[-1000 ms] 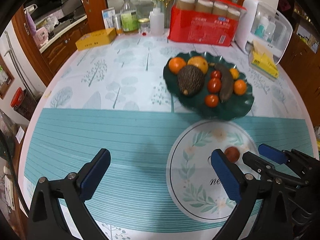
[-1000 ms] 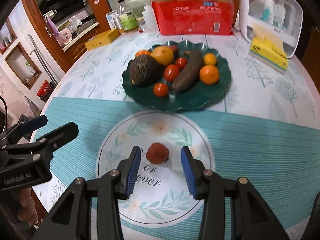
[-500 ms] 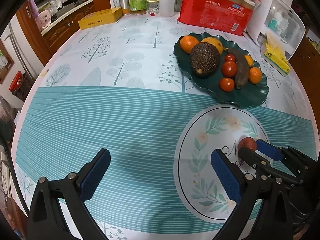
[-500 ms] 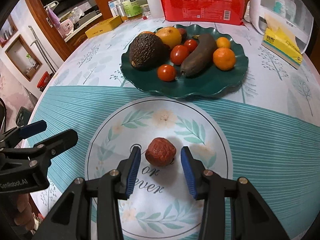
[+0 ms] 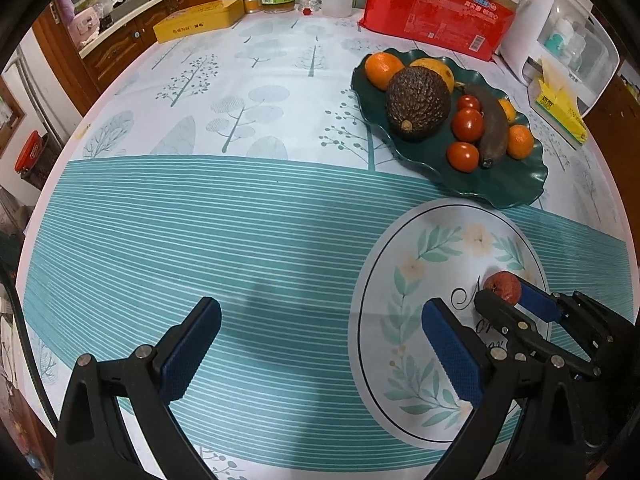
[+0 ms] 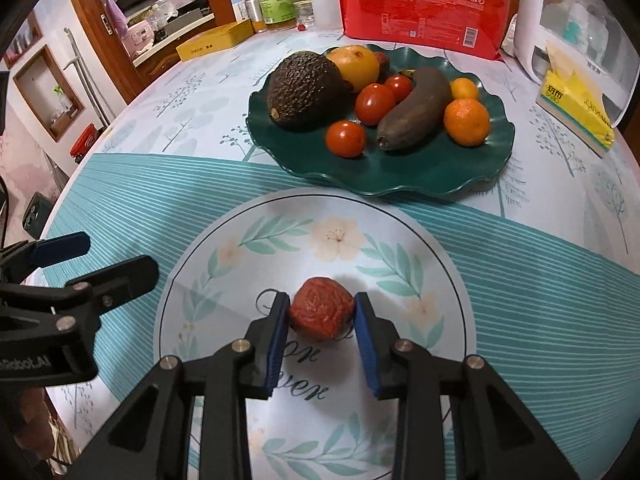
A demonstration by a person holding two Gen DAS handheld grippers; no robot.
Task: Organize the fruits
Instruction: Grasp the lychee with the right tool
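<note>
the left gripper (image 5: 320, 350) hung with its jaws wide apart above the striped band of the tablecloth (image 5: 224, 240) near the table's near edge, clamped on nothing. in that left wrist view the wrinkled red fruit (image 5: 503, 285) sat inside the round printed medallion (image 5: 404, 300) toward the near right edge, with the right gripper (image 5: 510, 302) around it, and the dark green plate (image 5: 504, 184) of fruit stood further back on the right side of the table. in the right wrist view the right gripper (image 6: 321, 322) had its blue pads (image 6: 278, 332) drawn in against both sides of the wrinkled red fruit (image 6: 322, 307), which seemed to rest on the medallion (image 6: 400, 264) rather than be lifted, though i could not tell for sure. the green plate (image 6: 424, 180) lay just beyond the medallion, holding an avocado (image 6: 306, 88), tomatoes (image 6: 345, 138), oranges (image 6: 467, 122) and a brown elongated fruit (image 6: 412, 109). the small fruit looked light, soft and shrivelled, likely to bruise or squash under a hard squeeze, so a gentle hold across its widest middle seemed best.
</note>
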